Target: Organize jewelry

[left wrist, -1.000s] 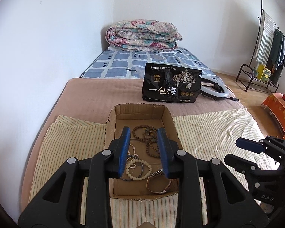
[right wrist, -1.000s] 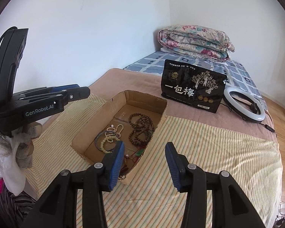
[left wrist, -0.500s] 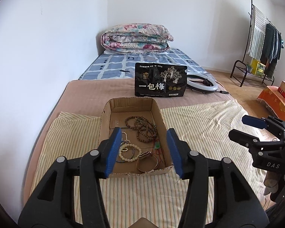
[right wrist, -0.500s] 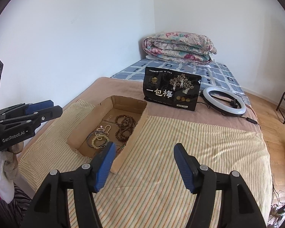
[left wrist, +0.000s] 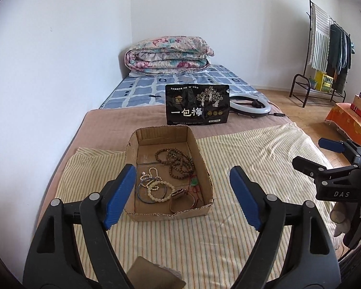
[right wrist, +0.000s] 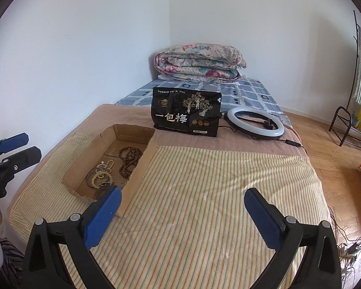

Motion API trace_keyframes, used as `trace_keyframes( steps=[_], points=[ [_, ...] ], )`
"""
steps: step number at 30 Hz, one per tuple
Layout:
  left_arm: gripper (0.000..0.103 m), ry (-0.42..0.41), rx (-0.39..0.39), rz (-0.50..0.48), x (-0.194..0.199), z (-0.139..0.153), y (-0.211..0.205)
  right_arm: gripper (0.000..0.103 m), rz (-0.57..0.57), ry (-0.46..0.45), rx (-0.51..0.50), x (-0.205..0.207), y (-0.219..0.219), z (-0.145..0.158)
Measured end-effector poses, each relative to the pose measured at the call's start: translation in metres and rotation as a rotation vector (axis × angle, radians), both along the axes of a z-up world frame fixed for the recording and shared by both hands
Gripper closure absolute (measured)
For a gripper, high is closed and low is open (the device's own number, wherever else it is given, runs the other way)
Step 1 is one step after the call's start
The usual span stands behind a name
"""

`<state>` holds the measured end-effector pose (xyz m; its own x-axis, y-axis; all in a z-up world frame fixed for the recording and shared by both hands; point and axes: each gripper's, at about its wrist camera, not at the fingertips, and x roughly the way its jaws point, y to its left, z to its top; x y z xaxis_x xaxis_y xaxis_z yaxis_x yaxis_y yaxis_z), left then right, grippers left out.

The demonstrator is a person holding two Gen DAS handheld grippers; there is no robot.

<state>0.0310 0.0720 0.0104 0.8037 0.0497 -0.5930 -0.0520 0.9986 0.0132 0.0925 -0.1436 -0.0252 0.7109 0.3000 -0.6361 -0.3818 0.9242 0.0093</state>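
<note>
The left gripper's [left wrist: 183, 192] blue fingers [left wrist: 119, 195] are spreading apart with nothing between them, and they hang above the near end of the cardboard box [left wrist: 132, 149]; the right gripper's [right wrist: 183, 219] fingers [right wrist: 260, 219] are likewise opening wide and empty, over the bare striped cloth [right wrist: 204, 192] to the right of the box. The box sits on that cloth on the bed, with a black snack bag [left wrist: 196, 107] standing behind it and a ring light [left wrist: 250, 103] lying just beyond the bag. All the jewelry lies loose inside the box: dark wooden bead strings [left wrist: 178, 160] coiled toward its far right, a small pearl strand [left wrist: 151, 172] left of them, a cream bead bracelet [left wrist: 160, 191] overlapping a thin metal bangle [left wrist: 143, 192] toward the near left, and a brown strap with a watch-like face [left wrist: 178, 193] near the front wall, beside a red cord carrying a small green pendant [left wrist: 194, 182]. These pieces look light and limp, apart from the stiff bangle; the bead strings will probably sag and swing when lifted, and smooth round beads may slip between flat pads. The pieces overlap, so pulling one could drag its neighbour. A sensible hold is probably across a bunched part of a strand, or on the bangle's free rim where it clears the cream beads. The cord looks thin and may snag, so it probably wants a gentle lift. The box itself seems light and could slide on the cloth if it is nudged.
</note>
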Motion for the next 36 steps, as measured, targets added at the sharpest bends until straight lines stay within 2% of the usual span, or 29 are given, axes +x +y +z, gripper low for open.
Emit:
trace_keyframes(
  steps=[3,7,18,36],
  points=[
    [0.015,0.010,0.017,0.015,0.001,-0.003,-0.002,0.000,-0.024,-0.001,-0.003,0.002,-0.005,-0.003],
    [0.003,0.009,0.015,0.029,0.003,-0.004,-0.002,0.000,-0.057,-0.005,-0.007,0.005,-0.011,-0.007],
    [0.003,0.016,0.053,0.028,0.006,-0.009,-0.006,0.000,-0.088,0.002,-0.001,0.008,-0.017,-0.010],
    [0.002,0.016,0.051,0.028,0.005,-0.009,-0.007,0.000,-0.084,0.004,-0.009,0.008,-0.016,-0.011]
  ],
)
